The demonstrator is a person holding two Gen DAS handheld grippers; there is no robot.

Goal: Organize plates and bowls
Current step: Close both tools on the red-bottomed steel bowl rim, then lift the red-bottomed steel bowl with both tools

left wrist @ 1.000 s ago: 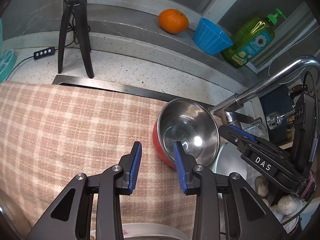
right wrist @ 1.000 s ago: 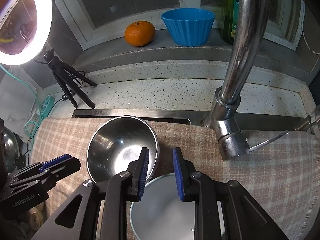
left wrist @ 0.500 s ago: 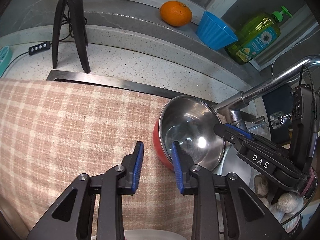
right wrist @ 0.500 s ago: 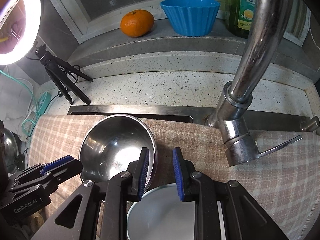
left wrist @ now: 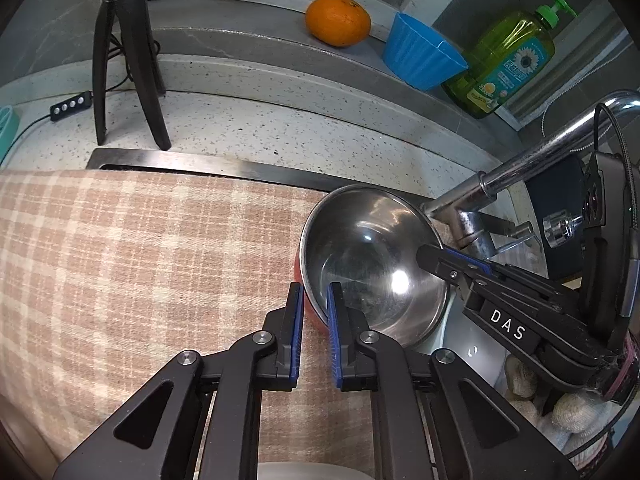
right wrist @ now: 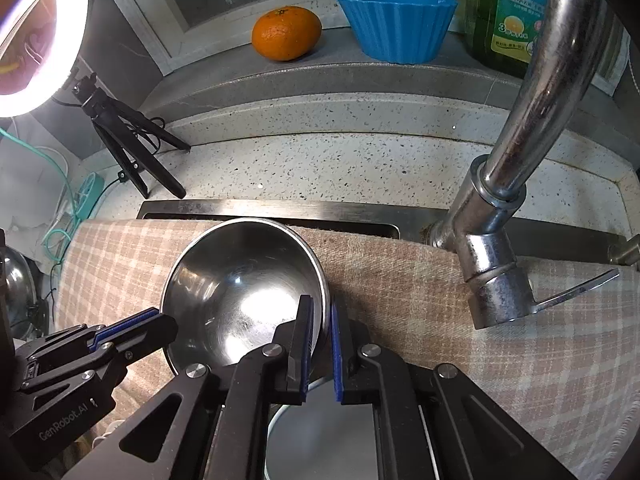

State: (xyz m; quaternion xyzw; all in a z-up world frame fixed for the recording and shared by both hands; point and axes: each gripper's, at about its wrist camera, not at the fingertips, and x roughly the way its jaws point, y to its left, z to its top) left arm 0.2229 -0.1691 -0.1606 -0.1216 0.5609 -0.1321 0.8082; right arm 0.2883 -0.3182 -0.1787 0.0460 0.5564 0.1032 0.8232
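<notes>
1. Both pairs of tongs have narrowed since a second ago, when each stood spread beside the steel bowl [left wrist: 370,268]. The left tongs [left wrist: 313,308] now pinch its near left rim, one blue pad [left wrist: 297,320] outside against the red outer wall and the other inside.
2. The right tongs [right wrist: 320,320] have closed the same way on the opposite rim, one pad in the bowl and one outside it.
3. The bowl sits on the checked cloth [left wrist: 140,260] over the sink, just left of the tap [right wrist: 496,280], and appears to have tipped a little as the grips took hold.
4. A white plate [right wrist: 320,432] lies near and below the right tongs, partly hidden.
5. With two grips on, I reckon the bowl is ready to be lifted and moved; the thin, slick rim could slip if one side pulls ahead.
6. The orange [right wrist: 286,32] and blue cup [right wrist: 396,20] on the far ledge are untouched.
</notes>
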